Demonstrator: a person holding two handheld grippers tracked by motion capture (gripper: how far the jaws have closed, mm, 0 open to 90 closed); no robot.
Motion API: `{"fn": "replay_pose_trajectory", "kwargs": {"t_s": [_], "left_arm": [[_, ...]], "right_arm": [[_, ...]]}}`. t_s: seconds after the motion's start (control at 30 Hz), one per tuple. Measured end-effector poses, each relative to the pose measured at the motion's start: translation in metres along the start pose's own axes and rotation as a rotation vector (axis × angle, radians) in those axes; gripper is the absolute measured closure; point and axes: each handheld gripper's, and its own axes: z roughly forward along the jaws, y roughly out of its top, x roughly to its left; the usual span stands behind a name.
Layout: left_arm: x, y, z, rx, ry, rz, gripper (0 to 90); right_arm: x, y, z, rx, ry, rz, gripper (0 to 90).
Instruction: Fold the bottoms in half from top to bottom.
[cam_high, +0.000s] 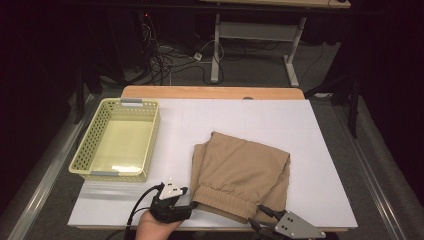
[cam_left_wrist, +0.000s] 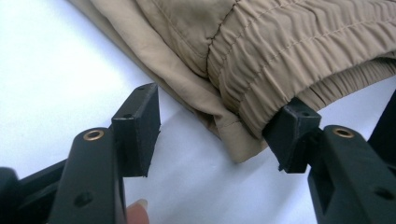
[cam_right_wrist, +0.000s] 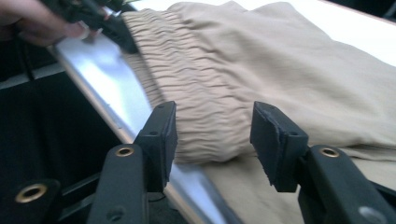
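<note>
High view: both grippers' jaws apart at folded tan trousers (cam_high: 242, 170) waistband, unclamped.

**Cloth, plastic and board: how the surfaces look**

The tan trousers (cam_high: 242, 172) are thin matt woven cloth, smooth over the legs and tightly puckered along the elastic waistband (cam_left_wrist: 280, 51). The counter (cam_high: 250, 120) carries a white, smooth, faintly sheened sheet, with a pale wood strip (cam_high: 212, 92) at the far edge. The basket (cam_high: 85, 145) is pale yellow perforated plastic, slightly glossy. Both tongs, left (cam_left_wrist: 217, 133) and right (cam_right_wrist: 212, 140), are matt black plastic with brass-coloured inserts and rough-edged pads.
</note>
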Motion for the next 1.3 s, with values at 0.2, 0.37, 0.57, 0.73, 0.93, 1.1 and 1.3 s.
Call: {"fn": "replay_pose_trajectory", "kwargs": {"t_s": [0.2, 0.37, 0.57, 0.73, 0.93, 1.1, 1.3], "left_arm": [[-0.003, 0.0, 0.001, 0.014, -0.014, -0.023, 41.6], [-0.005, 0.0, 0.002, 0.019, -0.038, -0.028, 47.4], [-0.014, 0.002, 0.007, 0.024, -0.024, -0.015, 56.6], [-0.015, 0.002, 0.008, 0.012, -0.023, -0.023, 65.4], [-0.015, 0.003, 0.009, -0.001, -0.024, -0.014, 77.9], [-0.014, 0.007, 0.007, 0.005, -0.037, 0.008, 80.7], [-0.014, 0.009, 0.002, -0.003, -0.028, 0.04, 80.9]], "right_arm": [[-0.024, -0.009, -0.004, 0.0, -0.053, 0.064, 47.5], [-0.039, -0.016, -0.005, 0.016, -0.096, 0.08, 45.2], [-0.053, -0.02, -0.003, 0.016, -0.133, 0.118, 39.8], [-0.054, -0.019, -0.002, 0.018, -0.136, 0.12, 39.1], [-0.054, -0.019, -0.001, 0.019, -0.14, 0.114, 37.1], [-0.057, -0.02, -0.003, 0.005, -0.153, 0.12, 31.4], [-0.063, -0.022, -0.007, -0.011, -0.163, 0.143, 24.1]]}}
